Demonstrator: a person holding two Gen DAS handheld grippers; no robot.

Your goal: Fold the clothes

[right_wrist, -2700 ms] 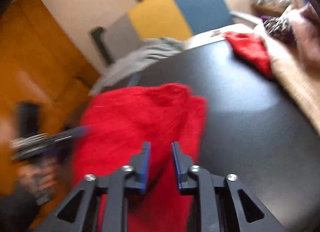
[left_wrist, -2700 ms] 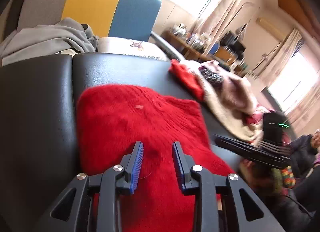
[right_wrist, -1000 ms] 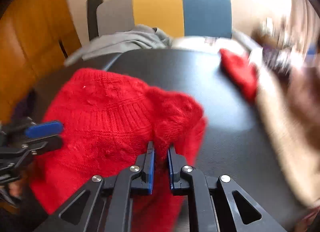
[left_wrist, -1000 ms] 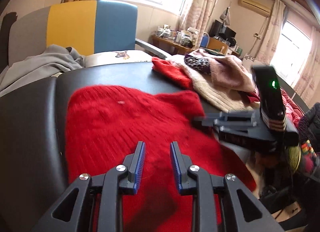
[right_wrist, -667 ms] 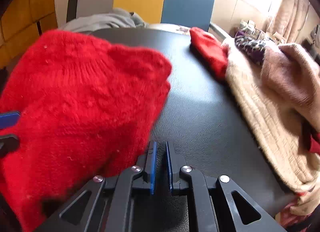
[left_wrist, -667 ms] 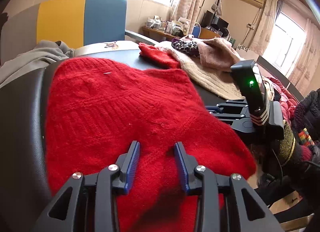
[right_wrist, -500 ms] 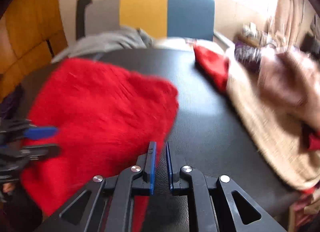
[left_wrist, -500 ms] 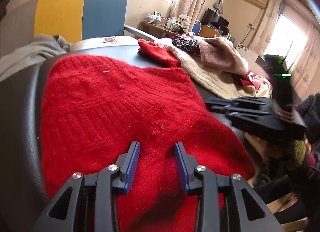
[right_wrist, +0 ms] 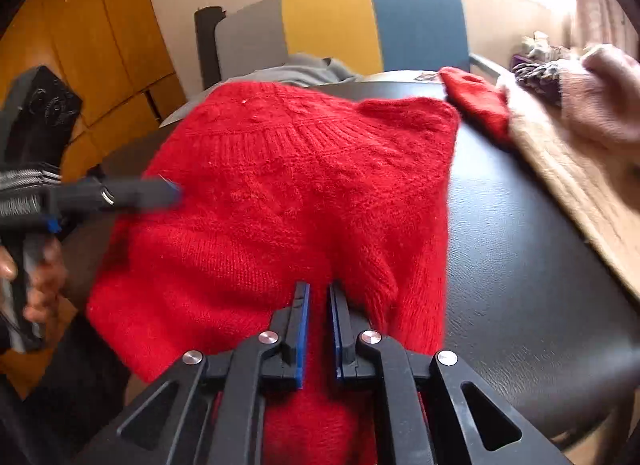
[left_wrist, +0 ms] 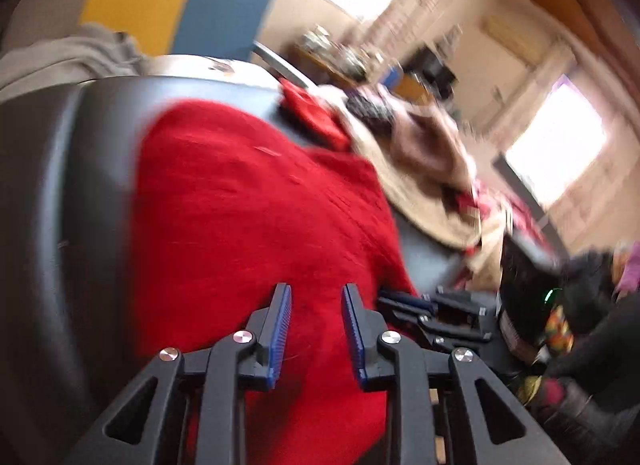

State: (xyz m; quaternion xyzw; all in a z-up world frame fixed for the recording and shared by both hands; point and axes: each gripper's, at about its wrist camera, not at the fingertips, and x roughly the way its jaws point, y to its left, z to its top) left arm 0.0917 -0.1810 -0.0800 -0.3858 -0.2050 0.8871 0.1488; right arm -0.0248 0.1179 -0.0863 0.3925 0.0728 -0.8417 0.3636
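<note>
A red knitted sweater (right_wrist: 300,169) lies spread on the black padded table (right_wrist: 520,265), its neck end far from me. My right gripper (right_wrist: 318,289) is at the near edge, shut on a pinch of the knit, and folds bunch up around its tips. In the blurred left wrist view the left gripper (left_wrist: 315,293) hovers over the sweater (left_wrist: 248,205). Its jaws are closing, and red knit shows in the gap between pads that do not press on it. The right wrist view shows the left gripper (right_wrist: 172,191) at the sweater's left edge, in a person's hand (right_wrist: 40,285).
A small red garment (right_wrist: 476,105) and a heap of beige and pink clothes (right_wrist: 580,145) cover the table's right side. Behind the table stands a grey, yellow and blue chair (right_wrist: 340,29) with a grey garment (right_wrist: 304,69) on it. Bare black table shows right of the sweater.
My right gripper has come in from beside the sweater's right edge to its near edge, with knit now between its pads. The left gripper has rolled and its jaws stand narrower.
</note>
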